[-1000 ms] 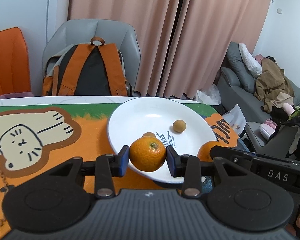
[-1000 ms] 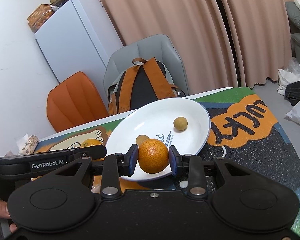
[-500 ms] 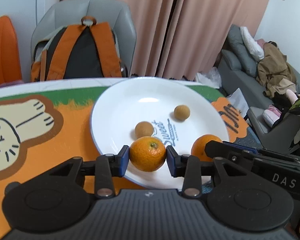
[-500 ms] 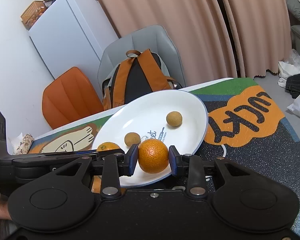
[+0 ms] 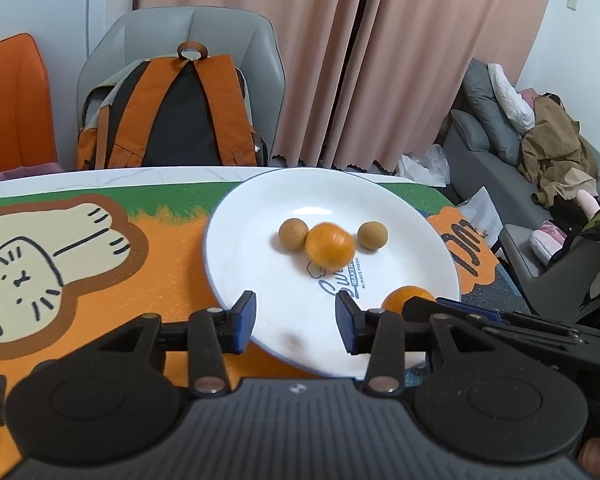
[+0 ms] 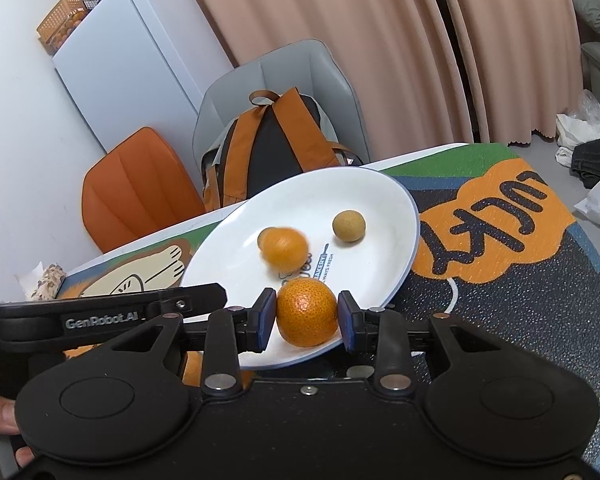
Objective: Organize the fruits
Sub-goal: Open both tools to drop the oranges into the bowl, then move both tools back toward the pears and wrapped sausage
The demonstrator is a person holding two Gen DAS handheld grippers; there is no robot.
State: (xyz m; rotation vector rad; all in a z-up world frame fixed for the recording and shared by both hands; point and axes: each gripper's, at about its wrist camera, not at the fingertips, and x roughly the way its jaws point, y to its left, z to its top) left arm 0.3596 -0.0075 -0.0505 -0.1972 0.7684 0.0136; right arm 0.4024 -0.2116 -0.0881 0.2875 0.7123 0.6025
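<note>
On the plate (image 5: 236,264), a tangerine (image 5: 330,249) (blurred).

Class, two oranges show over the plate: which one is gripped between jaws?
The sharp, near orange, clamped in the right gripper. The other orange lies free and blurred mid-plate.

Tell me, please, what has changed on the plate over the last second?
The left gripper has just opened, releasing its orange, which now lies blurred between the two brown fruits on the white plate. The right gripper still holds its orange.
</note>
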